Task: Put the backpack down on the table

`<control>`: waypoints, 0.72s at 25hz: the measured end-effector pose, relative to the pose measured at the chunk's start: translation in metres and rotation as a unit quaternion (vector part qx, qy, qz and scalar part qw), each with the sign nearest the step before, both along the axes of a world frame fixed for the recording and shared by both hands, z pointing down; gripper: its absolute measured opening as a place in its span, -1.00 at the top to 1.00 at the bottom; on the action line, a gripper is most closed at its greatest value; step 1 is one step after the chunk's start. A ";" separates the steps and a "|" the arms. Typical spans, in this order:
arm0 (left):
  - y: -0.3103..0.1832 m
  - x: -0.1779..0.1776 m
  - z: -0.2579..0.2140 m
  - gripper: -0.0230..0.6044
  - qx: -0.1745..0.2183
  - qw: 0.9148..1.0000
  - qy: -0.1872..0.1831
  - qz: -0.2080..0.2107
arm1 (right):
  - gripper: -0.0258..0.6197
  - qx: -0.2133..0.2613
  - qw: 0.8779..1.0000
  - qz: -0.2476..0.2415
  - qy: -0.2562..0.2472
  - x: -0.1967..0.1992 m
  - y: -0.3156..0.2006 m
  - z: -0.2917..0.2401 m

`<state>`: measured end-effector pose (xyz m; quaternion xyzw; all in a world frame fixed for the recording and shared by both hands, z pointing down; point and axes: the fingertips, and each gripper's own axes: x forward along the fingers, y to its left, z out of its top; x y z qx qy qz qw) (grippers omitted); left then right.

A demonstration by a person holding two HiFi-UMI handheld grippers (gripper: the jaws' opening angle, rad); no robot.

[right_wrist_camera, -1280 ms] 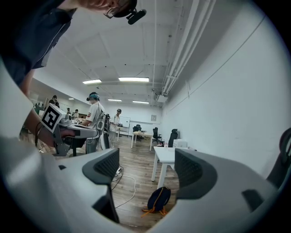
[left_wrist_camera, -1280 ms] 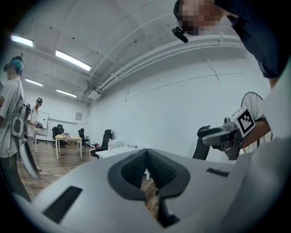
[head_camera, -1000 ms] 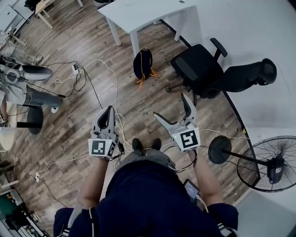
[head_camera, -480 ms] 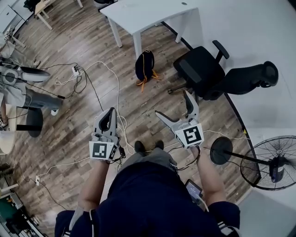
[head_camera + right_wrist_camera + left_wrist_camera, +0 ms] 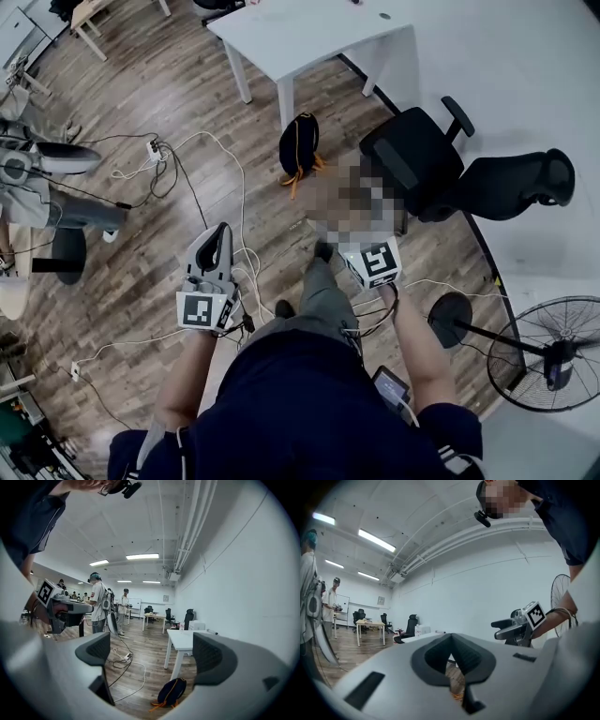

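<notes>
Partly, the right tool [image 5: 154,667] is lost in the head view: a mosaic patch covers its jaws there, and only its marker cube [image 5: 372,263] shows clearly. Its own view settles the matter, since the two jaws stand wide apart with nothing held between them. The left tool [image 5: 217,236] is closed, its jaws meeting tip to tip on nothing, and they block most of the left gripper view. The white bench [image 5: 309,33] is cut off by the top edge of the head view, so its far side cannot be seen.

The backpack [image 5: 298,145] is dark, nearly black, with orange trim and orange straps trailing onto the boards. It stands on the wooden floor [image 5: 187,84], just beside a leg of the bench and well apart from both tools. In the right gripper view it shows low down, framed in the gap between the open jaws.

A black office chair [image 5: 412,159] sits close to the backpack's right, with a second chair [image 5: 511,183] against the wall. White cables [image 5: 239,202] run across the floor from a power strip [image 5: 151,145]. A pedestal fan [image 5: 548,352] stands to the person's right. Other people [image 5: 98,604] stand farther off in the room.
</notes>
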<state>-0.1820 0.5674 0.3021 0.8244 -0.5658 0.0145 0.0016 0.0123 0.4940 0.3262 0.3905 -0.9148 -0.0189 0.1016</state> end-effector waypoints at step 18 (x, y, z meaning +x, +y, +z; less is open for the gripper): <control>-0.277 0.021 0.024 0.92 0.000 0.996 -0.003 -0.092 | -0.71 -0.100 0.992 -0.074 0.006 0.009 -0.314 0.143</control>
